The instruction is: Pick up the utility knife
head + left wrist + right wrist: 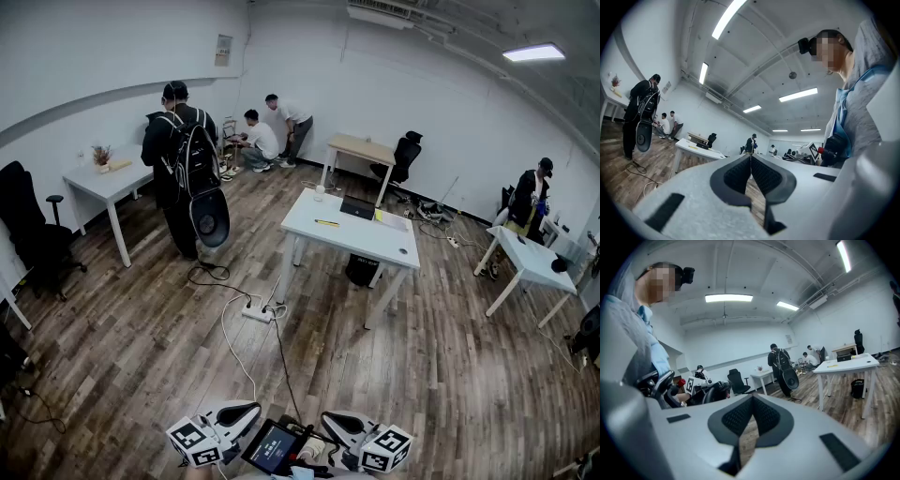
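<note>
The knife (pixel 326 222) is probably the slim yellow thing on the white counter (pixel 375 242). It is too small to be sure, but nothing else there fits. It lies well ahead of both tongs, across a wide stretch of floor (pixel 141 347), near the counter's far-left part and just short of a dark laptop (pixel 357 207).

The left tongs (pixel 751 161) are clenched tip to tip on nothing, and so are the right tongs (pixel 752 401). Both are held low and close to the person's body.

Neither pair points at the knife. They are toed in towards each other (each one's view catches the other's marker cube), so the counter sits off to the left of the left tongs and off to the right of the right tongs.

In the head view the knife lies ahead between the two pairs, a little closer to the right pair's line, so I judge the right hand slightly nearer. Its long axis runs roughly crosswise to the line from tongs to counter, with a slight tilt. Tongs coming straight in from here would meet its long side and could close across its narrow width.

Before any of that, the move needs a walk up to the counter, the chosen tongs swung outward to face the knife, and their jaws released.
</note>
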A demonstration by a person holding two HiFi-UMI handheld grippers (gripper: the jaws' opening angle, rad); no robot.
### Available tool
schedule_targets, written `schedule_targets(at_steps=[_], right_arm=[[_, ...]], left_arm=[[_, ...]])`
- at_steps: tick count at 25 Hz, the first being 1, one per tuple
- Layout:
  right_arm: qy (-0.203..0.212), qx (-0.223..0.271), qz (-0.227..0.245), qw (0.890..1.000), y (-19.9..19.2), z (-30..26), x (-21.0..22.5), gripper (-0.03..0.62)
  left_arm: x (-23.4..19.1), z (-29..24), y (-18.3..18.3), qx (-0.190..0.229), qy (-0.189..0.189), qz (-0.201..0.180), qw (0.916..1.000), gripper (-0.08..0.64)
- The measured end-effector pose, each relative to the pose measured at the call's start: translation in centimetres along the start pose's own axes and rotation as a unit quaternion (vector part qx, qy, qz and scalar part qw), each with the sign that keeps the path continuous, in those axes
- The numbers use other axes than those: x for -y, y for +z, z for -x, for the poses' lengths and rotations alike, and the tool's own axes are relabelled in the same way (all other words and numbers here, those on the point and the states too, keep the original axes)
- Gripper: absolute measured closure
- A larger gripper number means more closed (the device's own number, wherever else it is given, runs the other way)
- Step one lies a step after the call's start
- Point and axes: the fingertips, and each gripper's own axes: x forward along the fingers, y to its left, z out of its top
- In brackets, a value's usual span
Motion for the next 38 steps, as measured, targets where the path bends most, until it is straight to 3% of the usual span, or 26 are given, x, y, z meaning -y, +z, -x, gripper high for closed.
schedule_targets(at_steps=[7, 13, 25, 38], right_arm=[[0.000, 0.000, -0.005, 1.000, -0.3, -0.7, -0.3, 0.565], [0.004, 0.038, -0.028, 0.999, 0.3, -1.1, -0.4, 0.563], [0.001, 0.031, -0.039, 0.999, 0.3, -1.8, 0.0, 0.561], [-0.025, 0.023, -0.067, 0.997, 0.2, -1.9, 6.0, 0.562]], left_arm=[[-0.4, 0.7, -0.5, -0.007, -0.007, -0.004, 0.9999, 0.541], [-0.7, 0.9, -1.1, -0.009, -0.015, -0.001, 0.9998, 0.541], [-0.6, -0.1, -1.3, -0.023, -0.028, 0.010, 0.9993, 0.541], [-2.7, -5.9, -2.9, -0.060, -0.055, 0.023, 0.9964, 0.541]])
